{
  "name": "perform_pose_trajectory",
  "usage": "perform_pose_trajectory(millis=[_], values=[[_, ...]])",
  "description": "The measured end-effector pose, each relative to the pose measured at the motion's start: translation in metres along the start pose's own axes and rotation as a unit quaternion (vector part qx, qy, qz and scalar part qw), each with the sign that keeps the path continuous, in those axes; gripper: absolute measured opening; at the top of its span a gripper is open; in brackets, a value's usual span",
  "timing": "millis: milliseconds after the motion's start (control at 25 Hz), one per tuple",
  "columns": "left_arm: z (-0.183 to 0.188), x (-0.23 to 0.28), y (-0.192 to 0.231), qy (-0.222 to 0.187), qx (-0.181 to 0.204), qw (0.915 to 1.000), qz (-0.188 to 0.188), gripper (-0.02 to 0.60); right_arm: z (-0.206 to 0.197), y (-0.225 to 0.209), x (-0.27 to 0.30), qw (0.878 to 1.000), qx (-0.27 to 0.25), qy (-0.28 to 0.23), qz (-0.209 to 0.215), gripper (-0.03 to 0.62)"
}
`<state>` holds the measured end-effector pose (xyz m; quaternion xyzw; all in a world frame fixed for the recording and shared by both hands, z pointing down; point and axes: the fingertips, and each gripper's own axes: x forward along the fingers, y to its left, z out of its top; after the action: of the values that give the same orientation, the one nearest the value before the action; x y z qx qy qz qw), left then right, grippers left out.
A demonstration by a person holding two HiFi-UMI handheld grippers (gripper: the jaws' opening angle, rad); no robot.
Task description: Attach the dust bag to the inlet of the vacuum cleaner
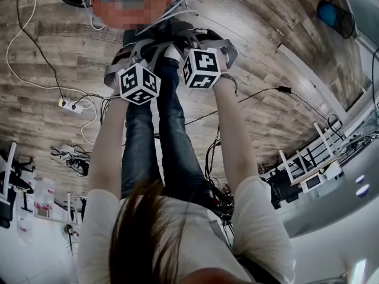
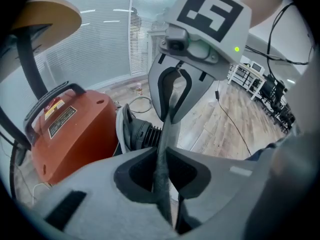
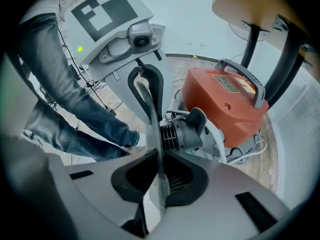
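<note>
dust bag pinched between both grippers, just in front of the inlet

dust bag [image 2: 170, 119] shows as a thin grey strip of fabric seen edge-on, running from the left gripper [image 2: 163, 149] straight across to the right gripper [image 3: 158, 152]. each pair of jaws is clenched on that edge, pads pressing the cloth from both sides, and the two grippers face each other tip to tip. in the head view they sit side by side at the ends of the person's arms [image 1: 109, 152], both pointing steeply down. just beyond the held edge lies the black ribbed inlet [image 3: 182, 134], with more pale bag fabric bunched round it; whether it is seated there i cannot tell. behind that stands the orange vacuum cleaner [image 2: 70, 134] with its grey handle [image 3: 245, 75]. farther off are jeans-clad legs [image 3: 60, 94], a round wooden table [image 3: 250, 4], and a wood floor [image 1: 249, 40] with a power strip [image 1: 71, 105].
</note>
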<state>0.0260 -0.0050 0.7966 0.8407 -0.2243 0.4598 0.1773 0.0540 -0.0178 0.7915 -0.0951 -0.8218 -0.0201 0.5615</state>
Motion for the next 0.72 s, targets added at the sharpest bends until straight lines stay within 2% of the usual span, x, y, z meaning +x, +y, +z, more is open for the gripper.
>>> perform_pose_trajectory(millis=[200,400,520,600,720], values=[[-0.002,0.000,0.001,-0.006,-0.025,0.9997,0.004,0.049,0.002,-0.003,0.001,1.000,-0.015,0.007,0.003,0.042],[0.002,0.001,0.006,0.016,0.018,0.9996,-0.012,0.055,0.000,-0.004,0.000,0.997,0.068,-0.026,-0.033,0.045],[0.004,0.001,0.010,0.031,0.038,0.9985,-0.023,0.060,0.000,-0.003,0.000,0.994,0.099,-0.039,-0.040,0.048],[0.005,0.001,0.010,0.034,0.031,0.9987,-0.021,0.063,-0.001,-0.004,0.000,0.993,0.100,-0.039,-0.039,0.048],[0.005,0.002,0.008,0.023,-0.008,0.9997,-0.003,0.061,-0.003,-0.004,0.000,0.998,0.056,-0.021,-0.024,0.048]])
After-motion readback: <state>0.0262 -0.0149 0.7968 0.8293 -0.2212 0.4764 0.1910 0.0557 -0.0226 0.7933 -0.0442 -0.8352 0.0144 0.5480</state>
